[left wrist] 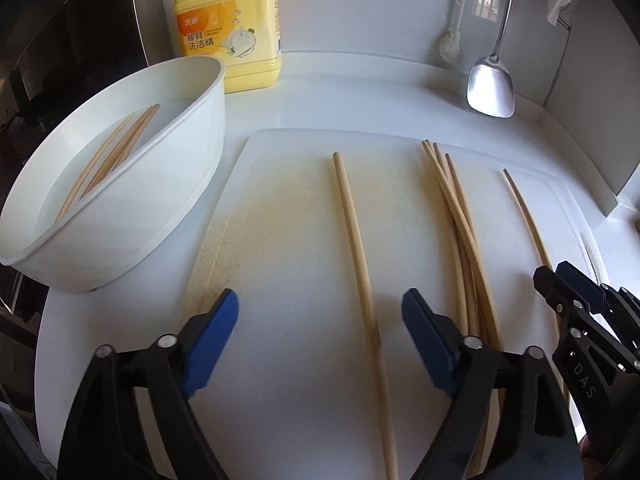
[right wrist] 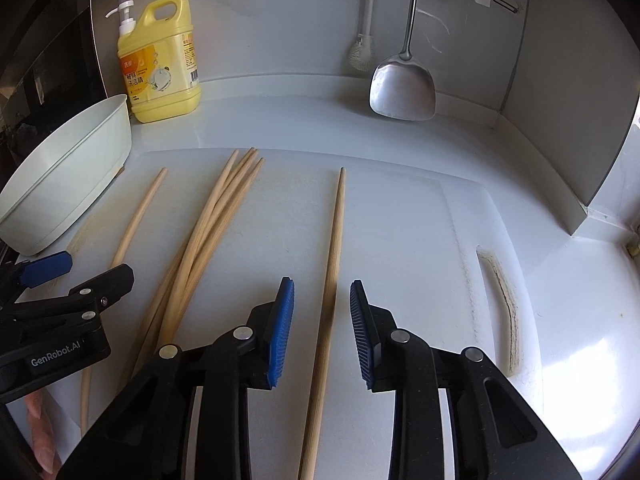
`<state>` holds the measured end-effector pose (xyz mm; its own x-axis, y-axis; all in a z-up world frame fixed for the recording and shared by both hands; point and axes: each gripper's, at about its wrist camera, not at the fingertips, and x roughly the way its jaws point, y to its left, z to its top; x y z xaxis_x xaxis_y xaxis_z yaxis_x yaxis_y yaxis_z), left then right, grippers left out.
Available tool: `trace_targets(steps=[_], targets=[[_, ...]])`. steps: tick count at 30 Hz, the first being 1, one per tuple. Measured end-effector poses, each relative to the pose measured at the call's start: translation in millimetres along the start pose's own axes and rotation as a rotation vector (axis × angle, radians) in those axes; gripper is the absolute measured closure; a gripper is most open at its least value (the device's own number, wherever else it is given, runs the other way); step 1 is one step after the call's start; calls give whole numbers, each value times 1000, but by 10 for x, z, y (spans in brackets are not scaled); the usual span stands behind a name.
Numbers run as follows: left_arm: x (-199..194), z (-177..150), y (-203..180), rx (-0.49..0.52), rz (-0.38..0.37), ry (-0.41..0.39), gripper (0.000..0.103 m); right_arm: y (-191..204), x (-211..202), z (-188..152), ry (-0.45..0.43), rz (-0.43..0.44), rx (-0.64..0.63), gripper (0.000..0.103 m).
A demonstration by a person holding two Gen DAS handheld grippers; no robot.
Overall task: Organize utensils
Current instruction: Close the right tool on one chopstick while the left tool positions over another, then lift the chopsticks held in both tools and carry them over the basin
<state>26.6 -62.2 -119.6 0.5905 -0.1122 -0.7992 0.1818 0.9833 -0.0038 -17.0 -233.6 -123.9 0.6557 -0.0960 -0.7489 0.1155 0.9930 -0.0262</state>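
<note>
Bamboo chopsticks lie lengthwise on a white cutting board (left wrist: 288, 208). One single chopstick (left wrist: 356, 256) runs between the blue pads of my left gripper (left wrist: 320, 320), which is open and does not touch it. A loose bundle of several chopsticks (left wrist: 460, 232) lies just right of it. Further right, another single chopstick (right wrist: 334, 256) passes between the pads of my right gripper (right wrist: 322, 332). Its jaws stand narrow, with a small gap on each side, so nothing is gripped. More chopsticks (left wrist: 116, 152) lie in the white basin (left wrist: 132, 240).
A yellow dish soap bottle (left wrist: 228, 32) stands at the back left behind the basin. A steel spatula (left wrist: 490, 88) and a white brush (left wrist: 452, 44) hang at the back wall. A grey wall corner (right wrist: 560, 152) bounds the right side. The board's handle slot (right wrist: 500, 304) is at its right edge.
</note>
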Motion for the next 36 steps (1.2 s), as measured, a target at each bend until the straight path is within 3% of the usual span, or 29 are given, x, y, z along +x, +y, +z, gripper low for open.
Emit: trace_targets(steps=[4, 8, 24, 32, 36], targets=[[-51, -14, -35, 5, -7, -20, 64, 8, -8, -16, -11, 12, -13, 82], [-82, -34, -82, 18, -17, -22, 95, 11, -26, -35, -12, 17, -7, 97], [-350, -25, 42, -42, -95, 19, 96, -203, -291, -2, -15, 123, 128, 97], [-913, 217, 243, -107, -90, -8, 96, -54, -777, 317, -55, 198, 90, 97], [-1124, 300, 499, -161, -17, -33, 96, 156, -994, 523, -85, 272, 53, 97]])
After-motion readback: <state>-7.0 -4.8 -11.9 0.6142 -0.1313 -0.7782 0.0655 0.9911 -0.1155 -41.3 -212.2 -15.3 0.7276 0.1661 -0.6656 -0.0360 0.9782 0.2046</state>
